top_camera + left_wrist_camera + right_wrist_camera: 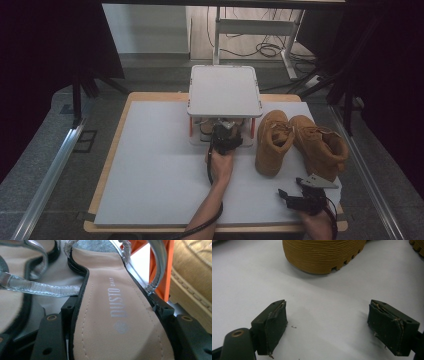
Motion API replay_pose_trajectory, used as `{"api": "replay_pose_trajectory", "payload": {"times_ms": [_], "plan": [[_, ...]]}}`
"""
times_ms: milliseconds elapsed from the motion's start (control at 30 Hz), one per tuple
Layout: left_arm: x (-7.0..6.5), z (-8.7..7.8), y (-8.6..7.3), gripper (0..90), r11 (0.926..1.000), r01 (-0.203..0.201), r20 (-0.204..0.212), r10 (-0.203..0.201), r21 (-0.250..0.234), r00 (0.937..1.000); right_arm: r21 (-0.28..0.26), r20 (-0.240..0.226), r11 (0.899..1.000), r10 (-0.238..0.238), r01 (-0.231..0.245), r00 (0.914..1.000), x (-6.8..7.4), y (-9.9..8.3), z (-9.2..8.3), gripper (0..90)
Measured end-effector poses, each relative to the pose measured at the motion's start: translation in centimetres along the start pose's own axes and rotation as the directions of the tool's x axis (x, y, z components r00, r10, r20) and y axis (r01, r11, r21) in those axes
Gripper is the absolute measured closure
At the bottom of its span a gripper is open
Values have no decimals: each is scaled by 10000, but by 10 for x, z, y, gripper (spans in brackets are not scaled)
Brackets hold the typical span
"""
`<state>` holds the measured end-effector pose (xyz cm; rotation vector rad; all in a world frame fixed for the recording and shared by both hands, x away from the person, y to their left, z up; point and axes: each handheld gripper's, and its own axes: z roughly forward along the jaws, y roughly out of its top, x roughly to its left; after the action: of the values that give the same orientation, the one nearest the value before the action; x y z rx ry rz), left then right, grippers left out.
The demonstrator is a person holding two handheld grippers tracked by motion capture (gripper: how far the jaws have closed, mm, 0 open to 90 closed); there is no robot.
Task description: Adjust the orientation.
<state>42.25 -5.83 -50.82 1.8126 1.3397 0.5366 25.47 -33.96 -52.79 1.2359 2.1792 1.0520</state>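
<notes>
Left tool (117,340) pinching one of two sandals (117,302), right tool (337,327) spread, two boots (300,142)

Left forearm (207,205) reaching in from 6 o'clock toward 12, left hand (220,162) carrying the left gripper (226,137) out front, jaws clamping something at both sides. Right hand (316,222) sitting low at about 5 o'clock, right gripper (295,192) pointing toward 10, jaws gaping wide, gripping nothing.
</notes>
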Motion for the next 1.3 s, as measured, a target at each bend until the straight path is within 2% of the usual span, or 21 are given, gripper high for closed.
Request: {"api": "replay_pose_trajectory", "payload": {"times_ms": [100, 167, 267, 367, 467, 533, 633, 667, 800, 867, 1033, 1200, 1300], "plan": [[-1, 0, 1, 384, 10000, -5, -41, 5, 16, 10000, -2, -3, 10000, -1, 1, 10000, 0, 0, 0, 156], [-1, 2, -1, 381, 9996, 87, 9, -87, 273, 10000, -1, 1, 10000, -5, 5, 10000, 0, 0, 0, 156], [0, 2, -1, 362, 9992, 236, 406, -250, 338, 9989, -1, 2, 10000, 2, -2, 10000, 0, 0, 0, 156], [2, 0, 0, 299, 9985, 266, 779, -303, 479, 9965, -1, 2, 10000, 1, -1, 10000, 0, 0, 0, 156], [2, -3, -2, 257, 9984, 184, 908, -232, 530, 9956, -1, 2, 10000, 0, 0, 10000, 0, 0, 0, 156], [1, -6, -4, 249, 9979, 240, 829, -290, 608, 9961, 0, 4, 10000, -2, 2, 10000, 0, 0, 0, 156], [4, -12, -7, 254, 9978, 101, 1060, -171, 657, 9942, 0, 3, 10000, -7, 7, 10000, 0, 0, 0, 156], [4, -15, -8, 249, 9979, 180, 1110, -248, 616, 9935, 3, 4, 10000, -8, 8, 10000, 0, 0, 0, 156], [2, -26, -10, 230, 9980, -342, 1206, 275, 539, 9923, 5, 8, 10000, -8, 8, 10000, 0, 0, 0, 156], [1, -30, -12, 226, 9976, -463, 1200, 399, 513, 9920, 4, 10, 10000, -5, 5, 10000, 0, 0, 0, 156], [6, -40, -17, 235, 9979, -338, 1573, 247, 556, 9872, 0, 11, 10000, -10, 10, 10000, 0, 0, 0, 156], [12, -54, -23, 274, 9977, -534, 1602, 459, 424, 9860, 6, 8, 10000, -5, 5, 10000, 0, 0, 0, 156], [15, -61, -28, 320, 9971, -647, 1956, 557, 403, 9791, 1, 14, 10000, -16, 16, 10000, 0, 0, 0, 156]]}}
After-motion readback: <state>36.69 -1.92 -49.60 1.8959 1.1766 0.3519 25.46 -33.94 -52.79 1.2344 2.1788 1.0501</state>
